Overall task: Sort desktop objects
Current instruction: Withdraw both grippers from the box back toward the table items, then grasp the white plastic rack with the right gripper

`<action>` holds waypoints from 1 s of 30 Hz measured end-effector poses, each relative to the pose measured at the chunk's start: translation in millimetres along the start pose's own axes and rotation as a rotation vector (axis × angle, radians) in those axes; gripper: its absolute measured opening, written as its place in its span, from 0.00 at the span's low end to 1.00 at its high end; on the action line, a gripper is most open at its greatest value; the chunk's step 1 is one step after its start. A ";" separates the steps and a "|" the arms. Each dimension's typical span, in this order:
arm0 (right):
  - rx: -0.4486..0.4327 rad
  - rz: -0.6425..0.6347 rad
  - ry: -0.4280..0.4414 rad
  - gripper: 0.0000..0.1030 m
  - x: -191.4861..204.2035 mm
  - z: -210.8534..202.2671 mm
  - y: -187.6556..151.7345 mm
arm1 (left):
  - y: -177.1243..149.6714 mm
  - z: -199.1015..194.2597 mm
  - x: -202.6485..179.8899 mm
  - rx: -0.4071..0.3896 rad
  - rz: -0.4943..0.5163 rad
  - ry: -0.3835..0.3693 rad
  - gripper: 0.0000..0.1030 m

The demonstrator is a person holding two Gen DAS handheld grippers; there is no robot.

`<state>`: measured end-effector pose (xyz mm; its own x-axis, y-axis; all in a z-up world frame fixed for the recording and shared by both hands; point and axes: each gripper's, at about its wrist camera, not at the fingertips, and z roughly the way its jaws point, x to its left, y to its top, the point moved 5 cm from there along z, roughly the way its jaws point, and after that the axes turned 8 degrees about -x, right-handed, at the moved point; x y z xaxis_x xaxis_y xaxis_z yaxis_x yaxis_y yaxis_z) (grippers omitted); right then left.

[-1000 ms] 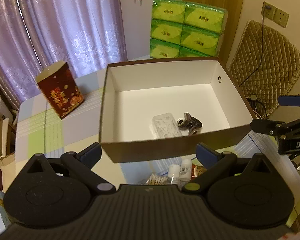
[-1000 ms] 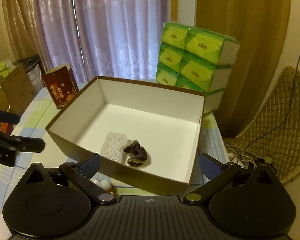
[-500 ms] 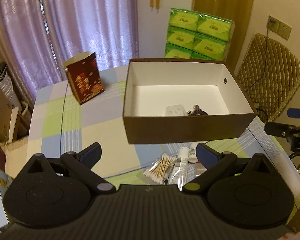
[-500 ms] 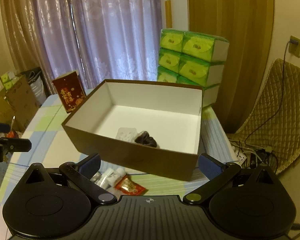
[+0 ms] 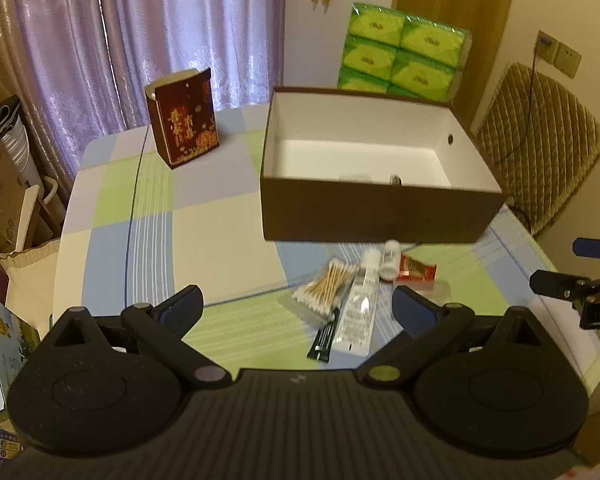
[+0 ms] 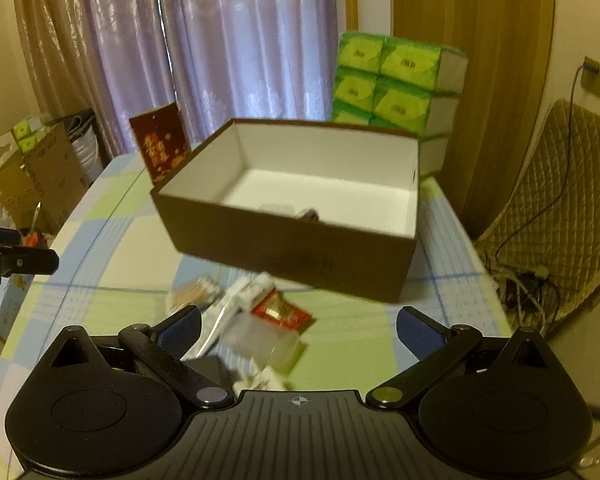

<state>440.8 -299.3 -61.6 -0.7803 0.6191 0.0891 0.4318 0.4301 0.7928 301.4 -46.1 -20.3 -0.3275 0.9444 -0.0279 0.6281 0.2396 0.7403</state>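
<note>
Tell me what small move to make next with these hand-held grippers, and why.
Probably lower the left hand-held gripper, open and empty, toward the cotton swab bag. The swabs and the white tube lie on the table in front of the brown box. The right hand-held gripper is open too.

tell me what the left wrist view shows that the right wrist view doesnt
Only the left wrist view shows a black sachet and the cotton swabs sharply. Only the right wrist view shows a clear plastic case near the camera and cables on the floor. Both show the open brown box, the red packet, the white tube, the red carton and the green tissue packs.
</note>
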 end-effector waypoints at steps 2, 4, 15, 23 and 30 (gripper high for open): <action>0.010 0.015 0.004 0.98 1.4 -1.4 -5.1 | -5.6 2.1 -0.9 0.013 0.011 0.007 0.96; 0.017 0.023 0.009 0.98 2.9 -2.3 -8.7 | -11.2 3.1 -0.3 0.026 0.013 0.007 0.96; 0.081 0.032 0.032 0.98 5.5 2.9 -35.3 | -36.0 9.6 3.1 0.073 -0.002 -0.005 0.96; 0.118 0.033 0.036 0.98 3.5 10.4 -49.5 | -48.3 15.7 3.4 0.095 -0.005 0.000 0.95; 0.126 0.019 0.041 0.98 0.6 21.3 -61.2 | -59.2 28.7 6.1 0.127 -0.026 0.005 0.93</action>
<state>423.6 -311.3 -122.8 -0.7881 0.6018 0.1296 0.4980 0.4995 0.7088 282.5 -48.1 -83.5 -0.3481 0.9365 -0.0420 0.7038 0.2907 0.6482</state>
